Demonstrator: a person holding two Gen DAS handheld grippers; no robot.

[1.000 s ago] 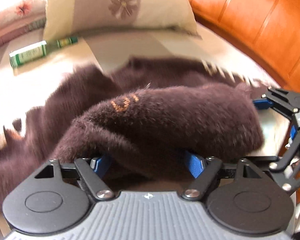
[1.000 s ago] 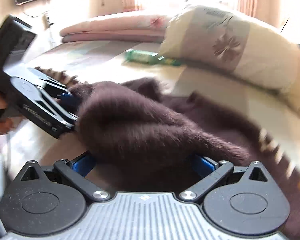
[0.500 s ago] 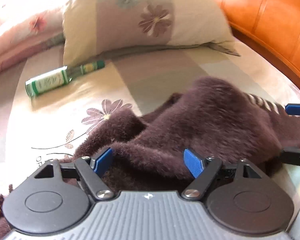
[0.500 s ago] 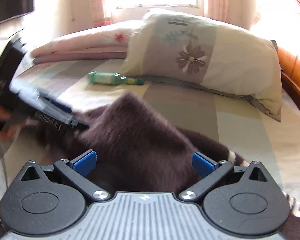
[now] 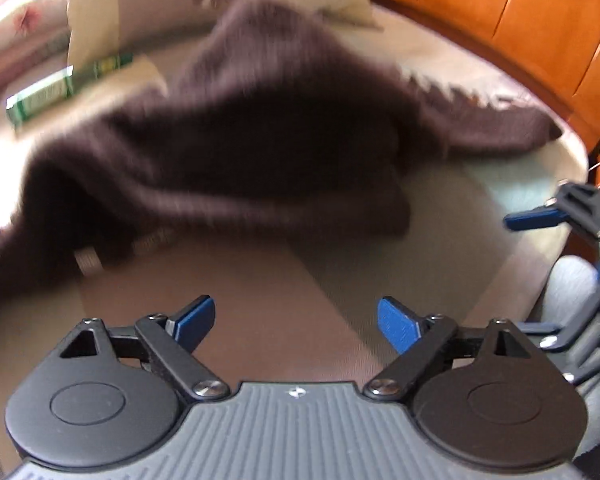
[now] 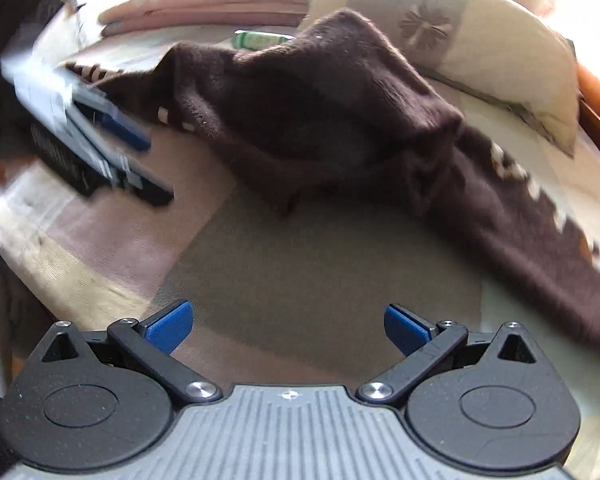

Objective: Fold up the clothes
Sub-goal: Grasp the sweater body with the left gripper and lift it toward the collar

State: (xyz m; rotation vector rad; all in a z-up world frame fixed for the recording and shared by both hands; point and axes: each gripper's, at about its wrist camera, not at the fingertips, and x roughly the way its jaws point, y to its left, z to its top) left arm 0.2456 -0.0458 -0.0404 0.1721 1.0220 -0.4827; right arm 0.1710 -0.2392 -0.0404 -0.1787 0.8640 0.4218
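A dark brown fuzzy sweater (image 5: 260, 140) lies in a rumpled heap on the bed; its patterned sleeve (image 6: 540, 208) trails to the right in the right wrist view. My left gripper (image 5: 296, 320) hangs over bare sheet short of the sweater, its jaws opening with nothing between them. My right gripper (image 6: 288, 322) is open too, also short of the sweater (image 6: 320, 120) and empty. The left gripper (image 6: 112, 132) shows blurred at the left of the right wrist view. One blue finger of the right gripper (image 5: 540, 216) shows at the right edge of the left wrist view.
A green bottle (image 5: 60, 88) lies on the striped bed sheet (image 5: 300, 280) behind the sweater. A flowered pillow (image 6: 480, 32) and a folded pink quilt (image 6: 200, 4) sit at the back. An orange wooden headboard (image 5: 520, 20) borders the bed. A person's grey-clad knee (image 5: 568, 284) is at the right.
Both grippers had the sweater between their jaws; now it is let go and lies on the bed. Both grippers have drawn back toward the near edge, and the left jaws stand wider.
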